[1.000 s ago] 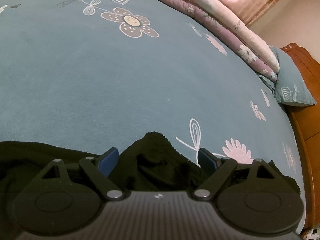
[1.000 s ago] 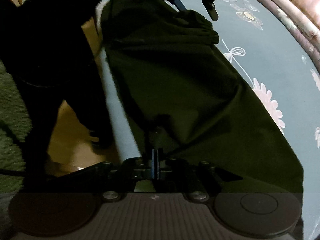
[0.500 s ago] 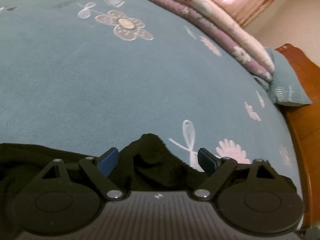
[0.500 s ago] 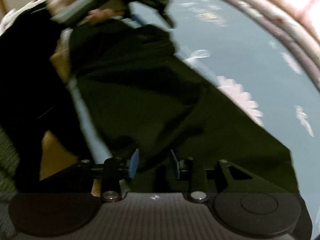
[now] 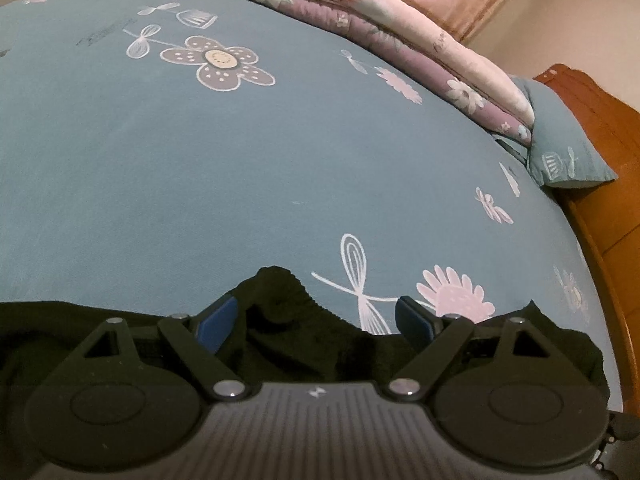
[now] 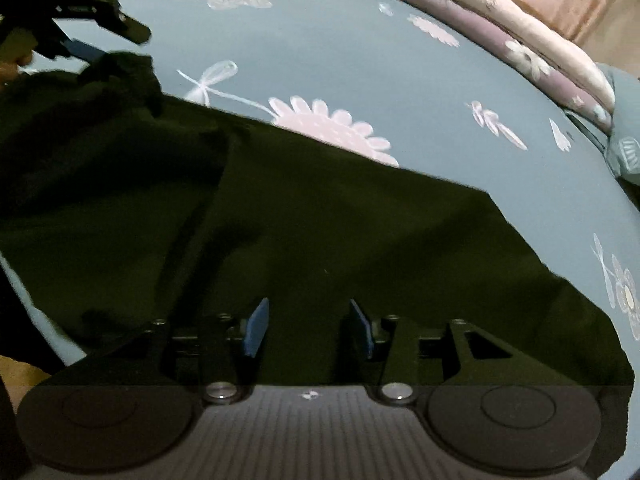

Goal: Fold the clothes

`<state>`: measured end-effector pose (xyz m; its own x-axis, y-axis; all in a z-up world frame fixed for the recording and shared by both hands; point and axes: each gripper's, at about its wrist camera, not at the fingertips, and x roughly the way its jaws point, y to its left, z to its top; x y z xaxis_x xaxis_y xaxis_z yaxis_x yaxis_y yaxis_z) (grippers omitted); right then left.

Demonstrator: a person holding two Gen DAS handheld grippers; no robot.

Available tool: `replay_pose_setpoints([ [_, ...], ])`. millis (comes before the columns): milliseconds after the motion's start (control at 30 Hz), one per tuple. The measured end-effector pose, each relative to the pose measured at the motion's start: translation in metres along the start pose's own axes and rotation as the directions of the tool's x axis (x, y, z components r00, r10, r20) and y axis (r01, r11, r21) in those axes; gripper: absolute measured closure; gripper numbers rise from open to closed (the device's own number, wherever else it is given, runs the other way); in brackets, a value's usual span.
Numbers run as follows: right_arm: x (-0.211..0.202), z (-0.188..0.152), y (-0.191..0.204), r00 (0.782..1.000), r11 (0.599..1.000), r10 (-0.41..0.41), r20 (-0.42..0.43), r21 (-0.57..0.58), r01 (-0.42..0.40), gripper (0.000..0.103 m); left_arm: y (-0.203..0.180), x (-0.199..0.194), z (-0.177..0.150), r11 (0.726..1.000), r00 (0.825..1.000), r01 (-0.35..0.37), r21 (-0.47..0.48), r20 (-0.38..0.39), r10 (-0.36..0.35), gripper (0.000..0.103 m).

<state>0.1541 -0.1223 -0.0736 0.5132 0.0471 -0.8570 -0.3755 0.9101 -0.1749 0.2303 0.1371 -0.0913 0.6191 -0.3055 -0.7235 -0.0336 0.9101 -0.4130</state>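
Note:
A dark, nearly black garment [image 6: 304, 220] lies spread on a blue flowered bedsheet [image 6: 380, 64]. In the right wrist view it fills the lower left and middle. My right gripper [image 6: 308, 328] stands open just above the cloth, nothing between its blue pads. My left gripper [image 5: 316, 320] is open too, and the garment's gathered waistband [image 5: 280, 304] bunches up between and below its fingers. The left gripper [image 6: 80, 36] also shows at the top left of the right wrist view, over the waistband end.
A rolled pink and purple floral quilt [image 5: 400, 28] runs along the far side of the bed. A blue pillow [image 5: 560, 148] rests by the wooden headboard [image 5: 600, 128] at the right. The bed's near edge and floor [image 6: 16, 372] show at lower left.
My right gripper went from shut on the garment to open and let the cloth drop flat. The view swung toward the bed. The left gripper stayed open at the waistband.

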Motion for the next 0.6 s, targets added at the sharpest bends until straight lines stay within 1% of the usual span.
replay_pose_setpoints([
  [100, 0.001, -0.003, 0.004, 1.000, 1.000, 0.009, -0.007, 0.012, -0.009, 0.052, -0.001, 0.001, -0.001, 1.000, 1.000, -0.010, 0.005, -0.003, 0.010, 0.017],
  [267, 0.002, -0.009, 0.009, 1.000, 0.999, 0.024, -0.018, 0.032, -0.023, 0.050, 0.000, 0.002, 0.000, 1.000, 1.000, -0.008, -0.003, -0.006, 0.008, 0.017],
  [400, -0.002, -0.007, 0.016, 0.996, 0.996, 0.083, -0.015, 0.026, -0.082, 0.049, 0.003, 0.001, 0.000, 1.000, 1.000, -0.003, -0.010, -0.006, 0.003, 0.017],
  [433, -0.004, -0.007, 0.018, 0.997, 0.996, 0.081, -0.010, 0.023, -0.081, 0.049, 0.004, 0.001, 0.000, 1.000, 1.000, -0.002, -0.012, -0.006, 0.002, 0.017],
  [533, -0.014, -0.007, 0.015, 0.999, 0.999, 0.033, 0.022, 0.026, -0.034, 0.049, 0.006, 0.001, 0.000, 1.000, 1.000, -0.004, -0.021, -0.004, 0.003, 0.017],
  [567, -0.017, -0.007, 0.010, 0.999, 0.999, 0.016, 0.029, 0.042, -0.017, 0.049, 0.006, 0.001, 0.000, 1.000, 1.000, -0.003, -0.023, -0.004, 0.003, 0.017],
  [600, -0.019, -0.008, 0.003, 0.999, 0.997, -0.004, 0.034, 0.073, 0.001, 0.046, 0.007, 0.000, 0.000, 1.000, 1.000, -0.002, -0.024, -0.004, 0.002, 0.017],
])
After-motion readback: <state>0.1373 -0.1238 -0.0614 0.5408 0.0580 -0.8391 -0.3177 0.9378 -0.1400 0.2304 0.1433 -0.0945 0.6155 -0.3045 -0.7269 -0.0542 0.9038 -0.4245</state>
